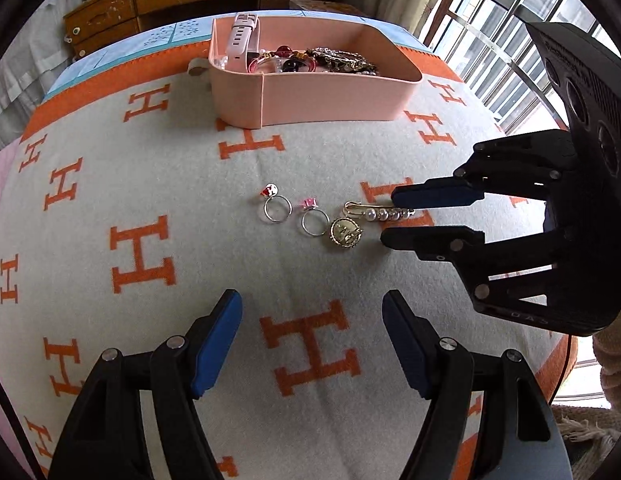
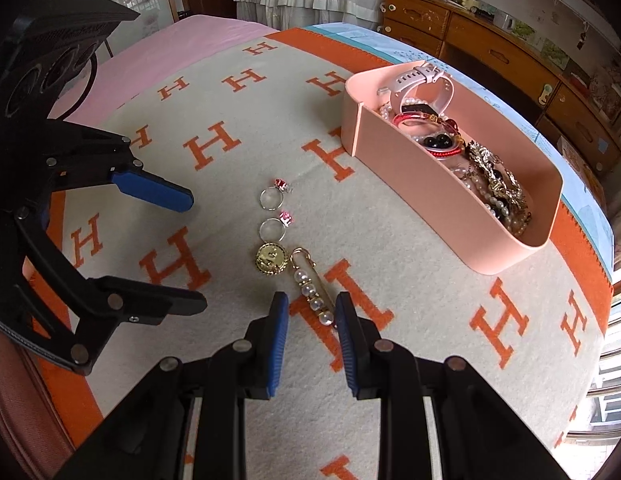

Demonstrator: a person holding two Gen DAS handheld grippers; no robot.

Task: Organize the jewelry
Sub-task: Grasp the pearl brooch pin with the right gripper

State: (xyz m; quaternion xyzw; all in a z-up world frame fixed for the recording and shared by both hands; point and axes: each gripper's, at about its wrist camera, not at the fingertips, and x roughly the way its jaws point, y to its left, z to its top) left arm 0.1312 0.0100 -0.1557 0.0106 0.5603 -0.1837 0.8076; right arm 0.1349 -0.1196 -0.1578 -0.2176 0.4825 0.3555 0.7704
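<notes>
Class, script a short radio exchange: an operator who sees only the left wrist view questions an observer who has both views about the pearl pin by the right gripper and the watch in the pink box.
Operator: The right gripper hides the far end of the pearl pin from me. Where does that end lie?
Observer: Its last pearl lies on the blanket between the jaws, and a gap shows on one side.
Operator: I see only a strap of the pink watch over the rim of the pink box. How does it sit?
Observer: It is curled into a loop at one end of the box, resting on beaded pieces.
</notes>
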